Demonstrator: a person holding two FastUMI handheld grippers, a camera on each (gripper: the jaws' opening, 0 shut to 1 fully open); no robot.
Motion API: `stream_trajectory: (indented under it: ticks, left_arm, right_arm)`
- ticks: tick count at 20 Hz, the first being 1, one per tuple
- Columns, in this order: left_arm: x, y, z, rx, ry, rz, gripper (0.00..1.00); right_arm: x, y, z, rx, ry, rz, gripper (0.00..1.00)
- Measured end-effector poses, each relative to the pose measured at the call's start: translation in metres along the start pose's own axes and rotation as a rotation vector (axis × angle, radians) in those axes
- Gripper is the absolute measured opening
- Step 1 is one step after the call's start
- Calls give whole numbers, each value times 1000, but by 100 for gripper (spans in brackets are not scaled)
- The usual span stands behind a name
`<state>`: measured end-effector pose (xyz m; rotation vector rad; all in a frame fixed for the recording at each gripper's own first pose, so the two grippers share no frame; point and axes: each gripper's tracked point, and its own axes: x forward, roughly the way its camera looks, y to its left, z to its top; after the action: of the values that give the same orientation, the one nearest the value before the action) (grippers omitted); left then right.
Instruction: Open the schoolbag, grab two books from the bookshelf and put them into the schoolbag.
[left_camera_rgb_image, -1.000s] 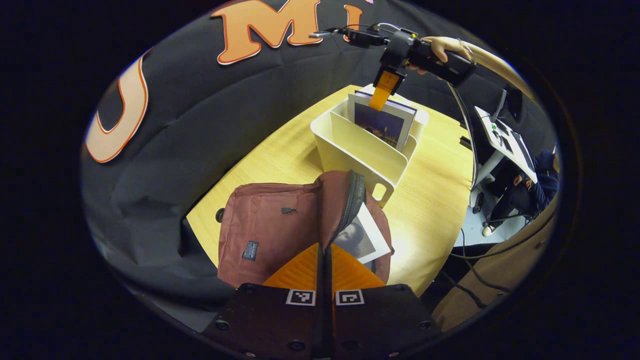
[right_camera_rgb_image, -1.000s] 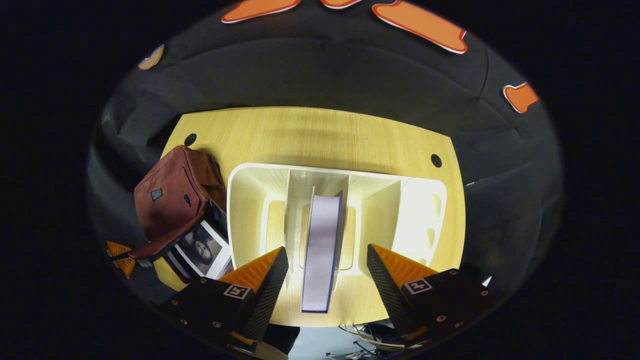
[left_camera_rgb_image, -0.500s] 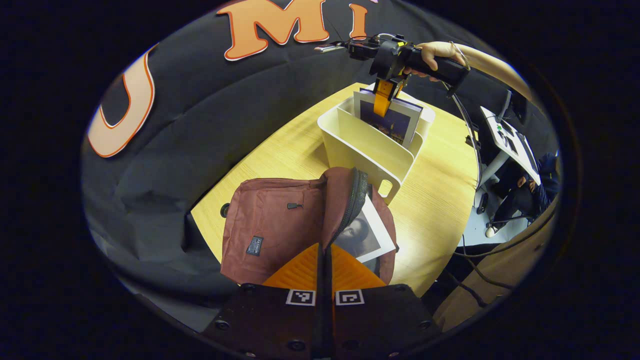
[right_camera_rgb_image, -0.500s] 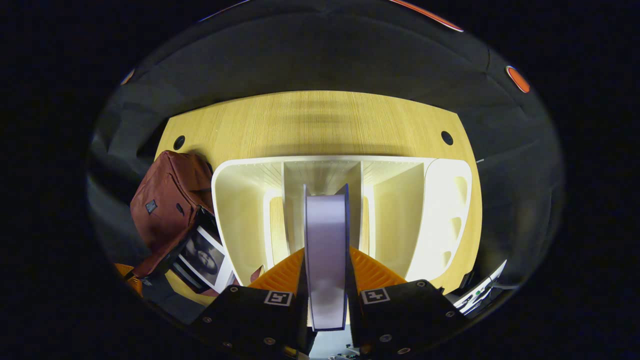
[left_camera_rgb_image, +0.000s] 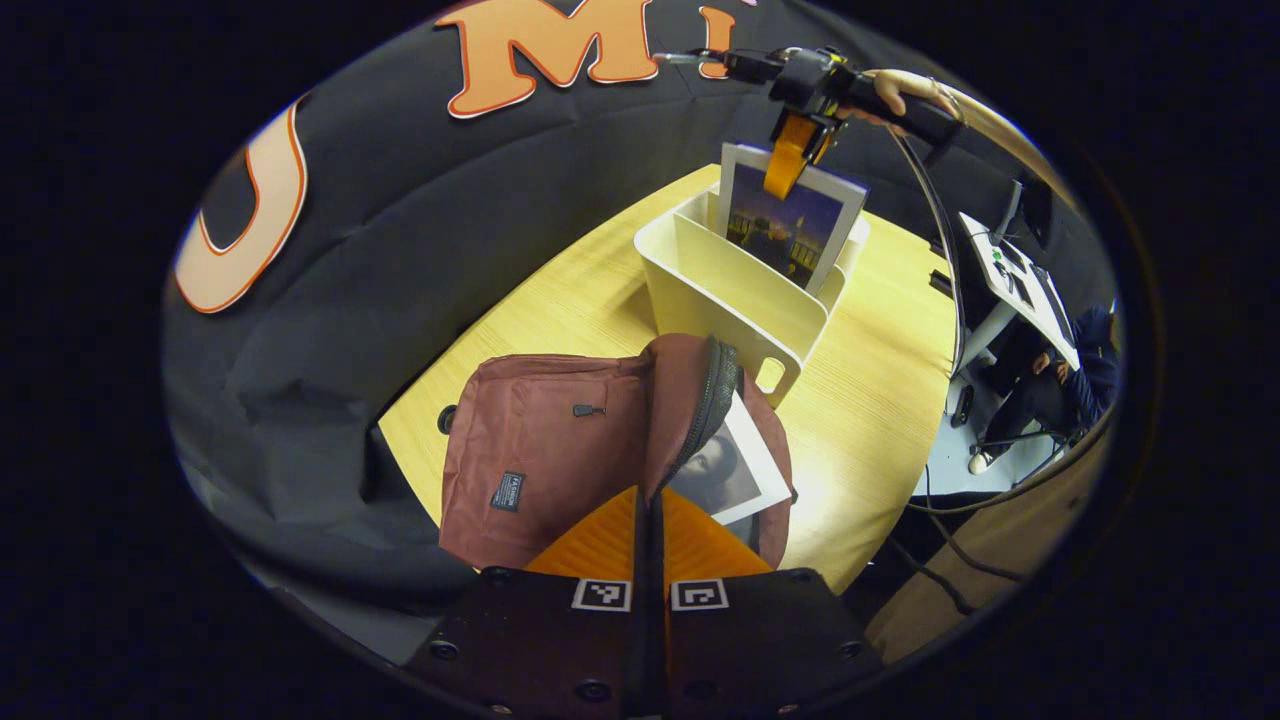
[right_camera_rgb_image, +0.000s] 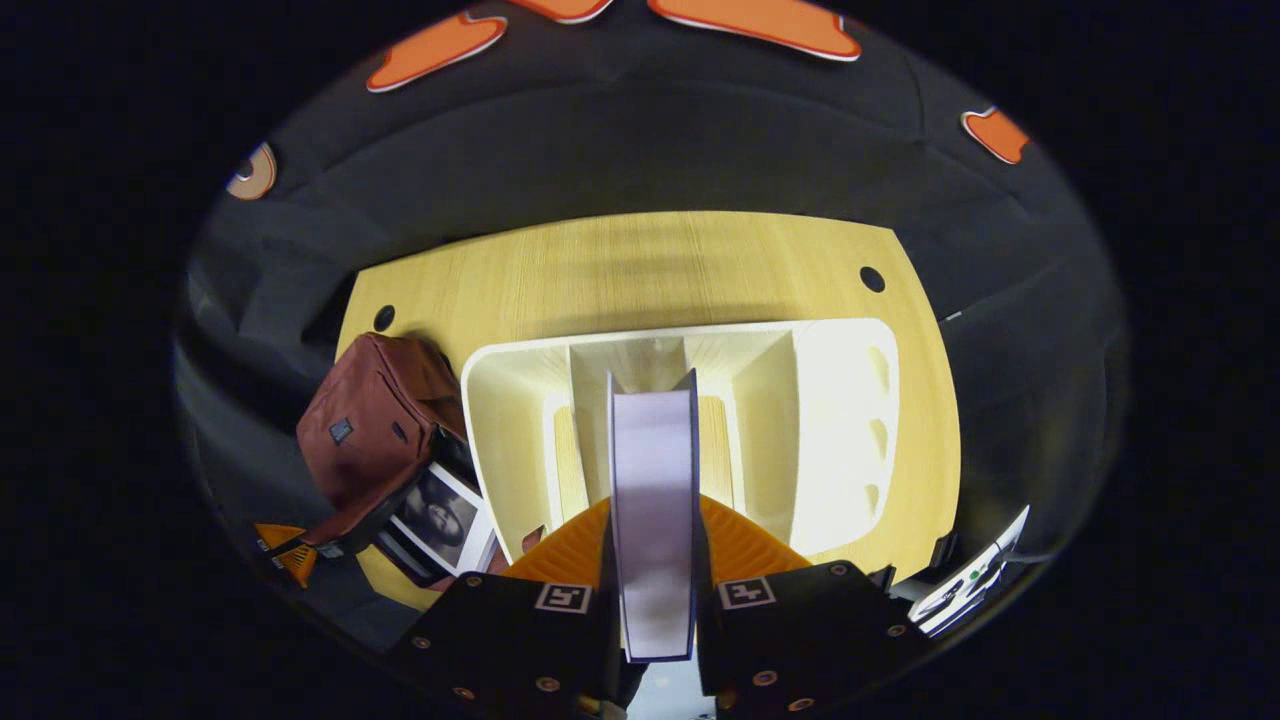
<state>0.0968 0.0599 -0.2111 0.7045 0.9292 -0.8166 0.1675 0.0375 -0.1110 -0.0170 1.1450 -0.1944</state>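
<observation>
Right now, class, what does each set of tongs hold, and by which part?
Right tongs: the purple book, pinched at its top edge. Left tongs: the schoolbag's zippered flap edge.

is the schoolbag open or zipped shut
Open: the schoolbag flap is held up by the left gripper, and a book sticks out of its mouth.

Schoolbag (left_camera_rgb_image: 545, 455) beside bookshelf (left_camera_rgb_image: 735, 300) on table (left_camera_rgb_image: 870, 390) — one book (left_camera_rgb_image: 735, 465) inside.

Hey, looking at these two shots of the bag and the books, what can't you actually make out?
- Left gripper view: what the left hand-held gripper pinches, hidden by its own fingers against the bag.
- Both views: most of the first book, hidden inside the bag.
- Right gripper view: the second book shows its edge; its cover faces away.
</observation>
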Motion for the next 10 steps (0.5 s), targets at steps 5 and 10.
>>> stream_trajectory:
  ticks: [5,10]
  left_arm:
    - [0,1,0,-16,-2,-3,0]
    - [-2,3,1,-7,0,8,1]
  right_arm:
    - [-78,-16,-4,84,-131,99,31]
    - [-142,-12,-41,182,-255,273,31]
